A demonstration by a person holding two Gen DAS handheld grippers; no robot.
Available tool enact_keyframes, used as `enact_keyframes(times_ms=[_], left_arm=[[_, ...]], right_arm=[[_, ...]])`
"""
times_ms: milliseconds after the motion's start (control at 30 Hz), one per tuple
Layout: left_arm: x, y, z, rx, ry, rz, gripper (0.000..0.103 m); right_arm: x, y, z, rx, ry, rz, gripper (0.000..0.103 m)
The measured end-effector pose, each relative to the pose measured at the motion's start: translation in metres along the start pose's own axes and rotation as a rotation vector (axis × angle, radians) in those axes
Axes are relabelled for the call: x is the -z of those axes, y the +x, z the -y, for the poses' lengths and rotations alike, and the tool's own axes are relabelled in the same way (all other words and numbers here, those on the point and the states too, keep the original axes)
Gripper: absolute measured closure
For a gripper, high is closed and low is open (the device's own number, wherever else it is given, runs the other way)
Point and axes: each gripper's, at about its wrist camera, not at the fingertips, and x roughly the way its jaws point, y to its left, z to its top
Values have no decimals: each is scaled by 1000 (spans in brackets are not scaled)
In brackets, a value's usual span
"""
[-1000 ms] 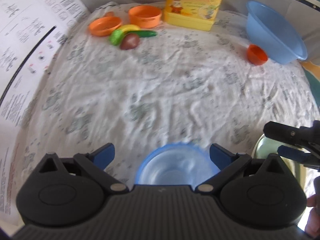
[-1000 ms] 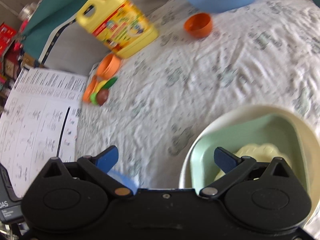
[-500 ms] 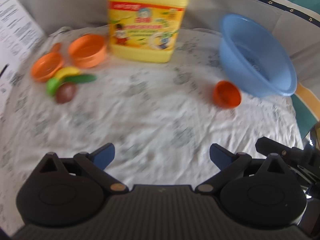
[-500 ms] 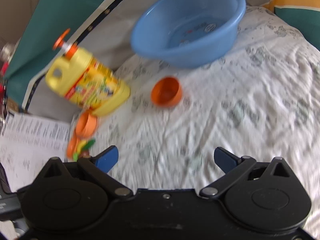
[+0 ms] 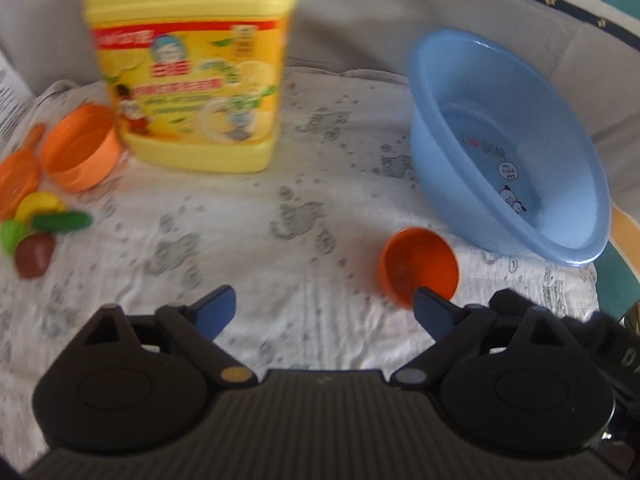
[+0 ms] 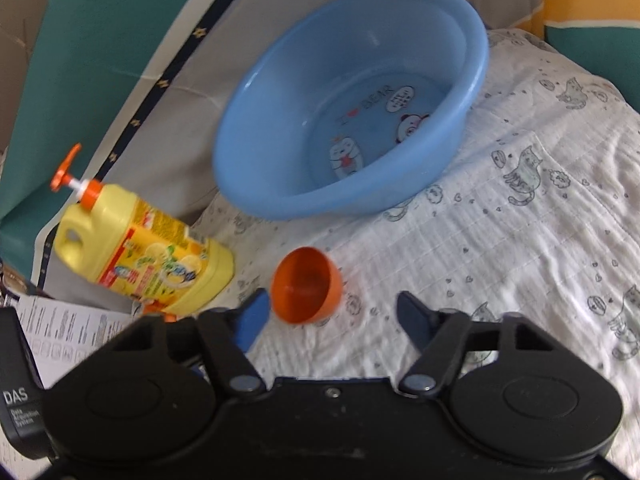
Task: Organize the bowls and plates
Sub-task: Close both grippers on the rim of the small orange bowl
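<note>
Left wrist view looks down on a crinkled white cloth [image 5: 304, 216] printed with small grey cats, spread over a soft grey surface with teal fabric at the upper right. A big yellow detergent jug [image 5: 192, 80] stands at top centre. A glossy blue plastic basin [image 5: 508, 144] sits tilted at the right with cartoon bears on its floor. A small orange bowl [image 5: 418, 266] lies on its side at lower centre-right, just beside the basin. At the left edge are an orange cup [image 5: 78, 148], an orange plate [image 5: 16, 180] and toy plastic food [image 5: 36, 228]. The left gripper [image 5: 324, 304] is closing with only cloth between its blue pads. In the right wrist view the right gripper [image 6: 328, 318] is also closing, still apart, holding nothing, the orange bowl lying just ahead near its left pad. Printed paper [image 6: 64, 332] lies at lower left.
</note>
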Motion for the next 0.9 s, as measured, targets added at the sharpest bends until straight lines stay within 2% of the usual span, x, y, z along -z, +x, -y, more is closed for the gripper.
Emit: enact_keyframes(times_ms=[133,233,400,467,667,700,900], left_arm=[[-7,18,10,23,15,-19,23],[-6,30,17,39,29,-33,37],[-3,45,20,69,43,-57,76],[-2,47,23,58,73,-51,81],[-2,54,30,59,108,-57,83],[-1,54,31,62,116,-56,89],[8,42,36,17,182,-51,90]], right_arm=[[-4,10,10,-10,21,11,55],[-7,15,12,-13,25,11,62],[-11,25,10,-10,12,12,73],[-12,30,6,-14,-2,9,78],[-12,52,-1,-35,-8,-24,88],[-12,54,-1,-40,0,-30,89],[-1,53,-1,-51,13,-54,90]])
